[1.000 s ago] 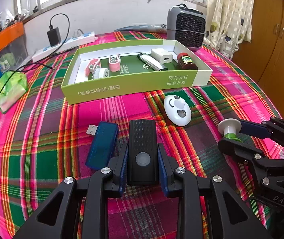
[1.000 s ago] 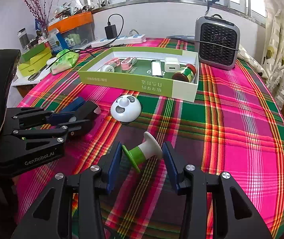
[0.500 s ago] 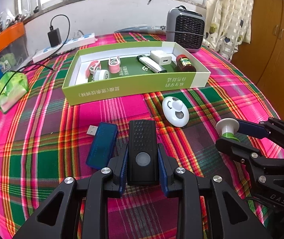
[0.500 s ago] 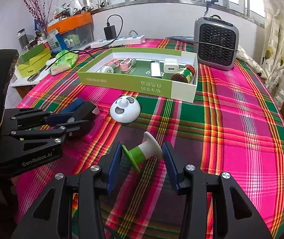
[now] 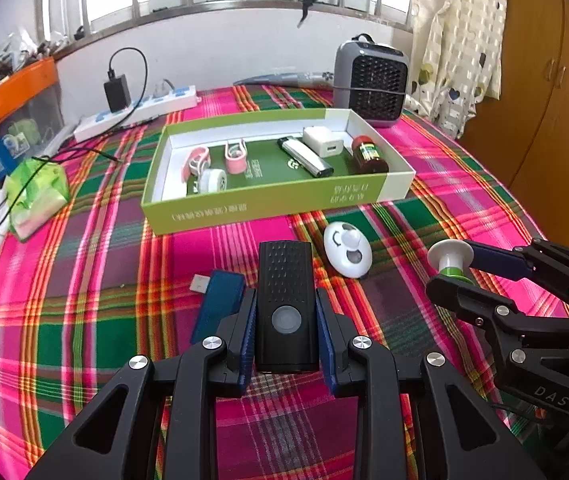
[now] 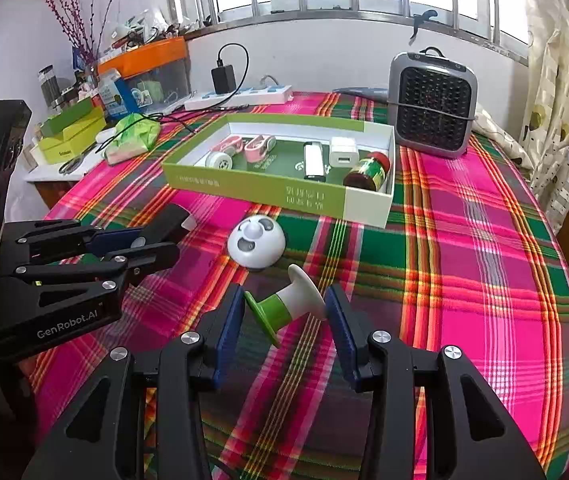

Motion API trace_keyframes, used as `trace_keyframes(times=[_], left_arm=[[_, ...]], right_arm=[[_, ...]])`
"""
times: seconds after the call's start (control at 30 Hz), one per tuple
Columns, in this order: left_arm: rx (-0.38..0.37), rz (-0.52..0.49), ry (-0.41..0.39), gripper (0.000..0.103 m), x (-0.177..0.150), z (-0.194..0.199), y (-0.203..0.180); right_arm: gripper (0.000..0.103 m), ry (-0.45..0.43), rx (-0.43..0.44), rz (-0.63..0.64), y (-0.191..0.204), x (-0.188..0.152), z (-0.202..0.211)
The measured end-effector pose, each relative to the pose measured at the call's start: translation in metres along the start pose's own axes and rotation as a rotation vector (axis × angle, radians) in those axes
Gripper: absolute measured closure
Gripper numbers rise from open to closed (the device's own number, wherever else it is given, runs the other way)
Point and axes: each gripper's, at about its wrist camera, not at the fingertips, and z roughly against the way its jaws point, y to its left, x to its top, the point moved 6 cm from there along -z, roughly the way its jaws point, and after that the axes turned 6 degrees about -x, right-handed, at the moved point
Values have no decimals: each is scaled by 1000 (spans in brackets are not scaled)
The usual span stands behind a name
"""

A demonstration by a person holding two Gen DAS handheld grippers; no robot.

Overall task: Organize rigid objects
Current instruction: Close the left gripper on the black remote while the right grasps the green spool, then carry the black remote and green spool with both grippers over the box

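Between the blue pads of the left hand-held gripper (image 5: 285,330) sits a black rectangular device (image 5: 286,305) with a round button, pinched on its two long sides. Its long axis runs straight out along the fingers, its far end aimed at the green cardboard box (image 5: 268,208) ahead. A blue USB stick (image 5: 217,304) lies just left of that gripper on the desk (image 6: 484,264), metal plug pointing away.

The right hand-held gripper (image 6: 286,312) pinches a green-and-white spool-shaped piece (image 6: 288,306) end to end, one pad on the green flange, the other on the white one. Its axis crosses the gap at a slant, green end lower and nearer the camera.

That slanted hold looks the weak point: only the flange rims seem to bear on the pads, so a quick swing could let the spool pivot and drop. A white round gadget (image 6: 256,242) lies just ahead of both grippers, on the way to the box, and a low carry might clip it. The two grippers are near each other and could collide over the box.
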Motion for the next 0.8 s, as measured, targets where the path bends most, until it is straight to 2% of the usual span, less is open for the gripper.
trace_keyframes(times=[0.37, 0.8], left_arm=[[-8, 10, -32, 77, 16, 7, 4], [-3, 29, -62, 77, 51, 2, 24]], right_arm=[[59, -31, -9, 5, -2, 20, 4], [59, -45, -20, 18, -6, 56, -10]])
